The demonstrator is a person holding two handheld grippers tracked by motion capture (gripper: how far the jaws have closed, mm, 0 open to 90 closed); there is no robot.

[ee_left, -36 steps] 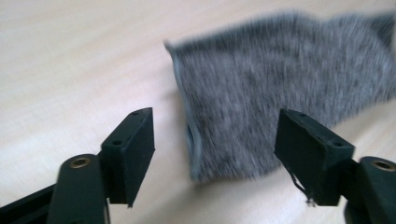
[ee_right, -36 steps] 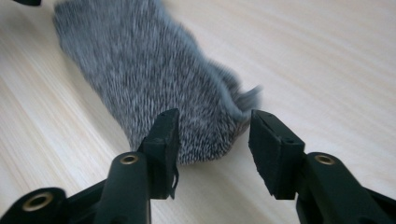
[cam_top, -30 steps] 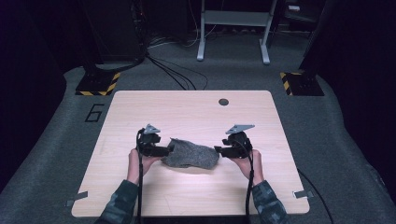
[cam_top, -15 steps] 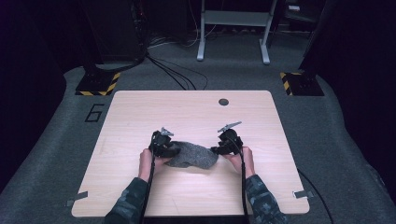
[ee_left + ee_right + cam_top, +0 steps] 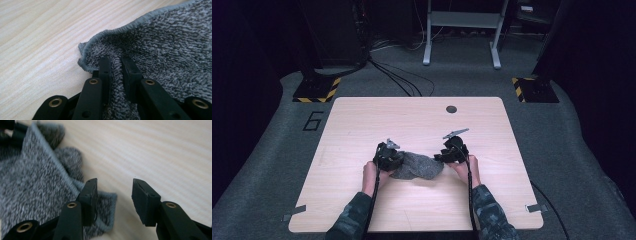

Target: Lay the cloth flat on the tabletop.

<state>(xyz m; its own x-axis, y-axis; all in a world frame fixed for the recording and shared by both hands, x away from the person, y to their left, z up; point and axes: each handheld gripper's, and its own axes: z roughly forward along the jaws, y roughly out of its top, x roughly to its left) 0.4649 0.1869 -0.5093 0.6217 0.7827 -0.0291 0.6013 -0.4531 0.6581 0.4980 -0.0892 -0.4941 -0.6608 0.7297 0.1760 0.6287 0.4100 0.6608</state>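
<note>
While the grey towel [image 5: 416, 166] lay crumpled on the near half of the wooden tabletop [image 5: 362, 125], a gripper stood at each of its two ends. The left gripper [image 5: 117, 65] had just been closing its jaws, and in its own view they were clamped on a fold of the cloth, close behind the hemmed corner. The right gripper [image 5: 114, 192] had its jaws apart, though they had just closed a little. One jaw rested against the hemmed corner of the towel and the other stood over bare wood, so nothing was pinched between them. In the high view, the person's hands held both grippers low at the cloth.
</note>
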